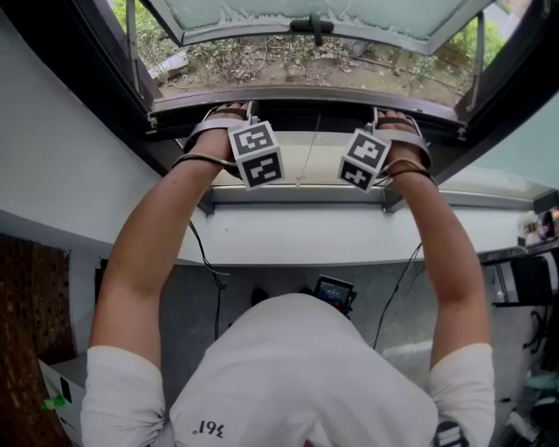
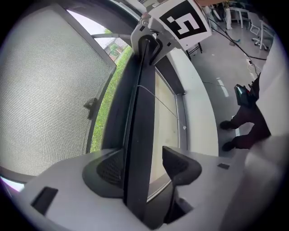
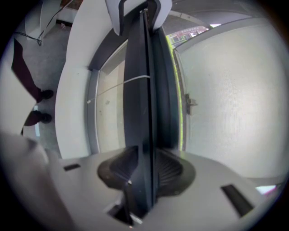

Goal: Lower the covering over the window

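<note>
Shade rail [image 2: 140, 126] high in the window opening, a gripper at each end

Left gripper [image 2: 143, 164] straddles the rail with its jaws spread, the right pad clear of it; right gripper [image 3: 142, 169] pinches the rail between both pads. A pull now would likely drag one end only, so the rail tilts and binds on the side frames. Below, an open run down to the sill [image 1: 297, 199].

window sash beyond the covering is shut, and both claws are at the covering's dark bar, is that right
No, the window sash is not shut: the head view shows it swung open outward, with plants and ground visible under it. The rest stands: the left claw and right claw are both at the covering's dark bar.
</note>
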A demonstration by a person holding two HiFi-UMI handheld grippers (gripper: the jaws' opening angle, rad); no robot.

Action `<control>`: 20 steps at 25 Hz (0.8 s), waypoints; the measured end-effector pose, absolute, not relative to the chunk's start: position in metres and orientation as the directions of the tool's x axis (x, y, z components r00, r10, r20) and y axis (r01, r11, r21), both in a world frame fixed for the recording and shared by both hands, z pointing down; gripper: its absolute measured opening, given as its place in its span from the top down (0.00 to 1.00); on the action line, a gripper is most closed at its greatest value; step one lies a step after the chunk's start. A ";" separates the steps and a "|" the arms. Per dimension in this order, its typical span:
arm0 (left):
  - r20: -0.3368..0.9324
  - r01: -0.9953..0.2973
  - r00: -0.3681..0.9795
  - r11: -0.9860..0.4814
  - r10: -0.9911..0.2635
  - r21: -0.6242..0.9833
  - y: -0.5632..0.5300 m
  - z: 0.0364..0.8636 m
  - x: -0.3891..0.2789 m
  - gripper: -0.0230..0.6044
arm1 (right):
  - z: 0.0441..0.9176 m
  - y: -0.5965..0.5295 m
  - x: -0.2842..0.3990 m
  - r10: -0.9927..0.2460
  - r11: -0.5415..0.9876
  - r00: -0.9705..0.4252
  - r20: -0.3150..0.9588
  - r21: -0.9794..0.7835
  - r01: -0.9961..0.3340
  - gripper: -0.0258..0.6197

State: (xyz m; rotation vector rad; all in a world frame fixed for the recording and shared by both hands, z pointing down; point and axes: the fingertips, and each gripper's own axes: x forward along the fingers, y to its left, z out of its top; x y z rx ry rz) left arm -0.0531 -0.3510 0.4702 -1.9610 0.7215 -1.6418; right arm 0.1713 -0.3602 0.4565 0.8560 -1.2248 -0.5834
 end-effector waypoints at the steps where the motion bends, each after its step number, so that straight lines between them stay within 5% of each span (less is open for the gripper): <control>1: 0.724 -0.090 0.142 -0.737 -0.675 -0.670 -0.351 0.470 -0.053 0.54 | 0.457 -0.361 0.171 -0.789 0.562 0.263 0.556 0.825 -0.060 0.75; 6: 0.651 -0.113 0.167 -0.670 -0.741 -0.734 -0.356 0.469 -0.052 0.54 | 0.458 -0.362 0.170 -0.801 0.528 0.292 0.523 0.847 -0.068 0.75; 10: 0.708 -0.229 0.260 -0.754 -0.657 -0.616 -0.347 0.467 -0.048 0.49 | 0.459 -0.361 0.170 -0.794 0.536 0.294 0.532 0.841 -0.075 0.75; 20: 0.715 -0.154 0.209 -0.745 -0.667 -0.649 -0.348 0.470 -0.048 0.47 | 0.462 -0.360 0.171 -0.765 0.550 0.342 0.546 0.830 -0.094 0.70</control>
